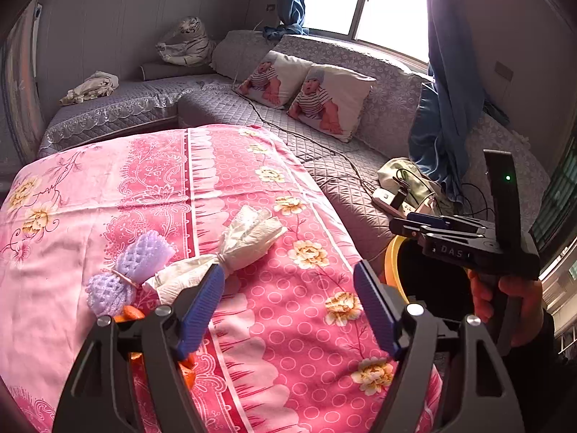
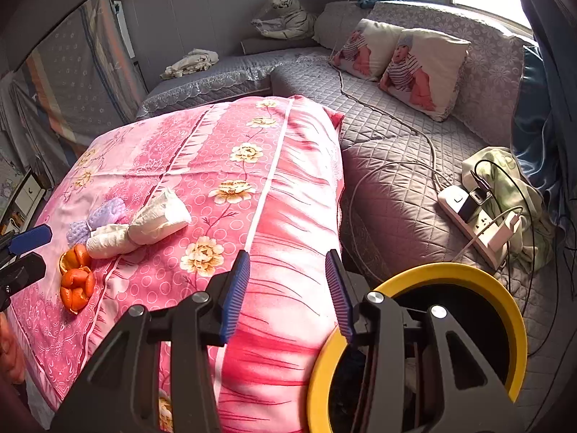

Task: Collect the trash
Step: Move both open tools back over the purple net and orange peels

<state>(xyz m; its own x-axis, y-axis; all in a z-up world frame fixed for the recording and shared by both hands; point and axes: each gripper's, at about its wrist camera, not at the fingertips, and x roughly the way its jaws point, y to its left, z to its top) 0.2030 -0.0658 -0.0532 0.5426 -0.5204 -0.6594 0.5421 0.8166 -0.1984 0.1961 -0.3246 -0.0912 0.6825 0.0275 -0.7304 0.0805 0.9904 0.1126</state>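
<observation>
On the pink floral cloth (image 1: 274,317) (image 2: 216,166) lie a white tissue bundle tied in the middle (image 1: 230,252) (image 2: 144,223), a purple foam fruit net (image 1: 133,270) (image 2: 97,218) and orange peels (image 2: 75,281) (image 1: 131,312). My left gripper (image 1: 288,296) is open and empty, its left fingertip right beside the tissue bundle. My right gripper (image 2: 288,288) is open and empty, held over the cloth's edge next to a yellow-rimmed black bin (image 2: 497,288) (image 1: 391,259). The right gripper body also shows in the left wrist view (image 1: 468,241).
A grey quilted sofa (image 2: 396,126) wraps around behind and to the right, with two baby-print cushions (image 1: 310,93). A white power strip with chargers and cables (image 2: 476,213) lies on the seat near the bin. A plush tiger (image 1: 187,41) sits in the far corner.
</observation>
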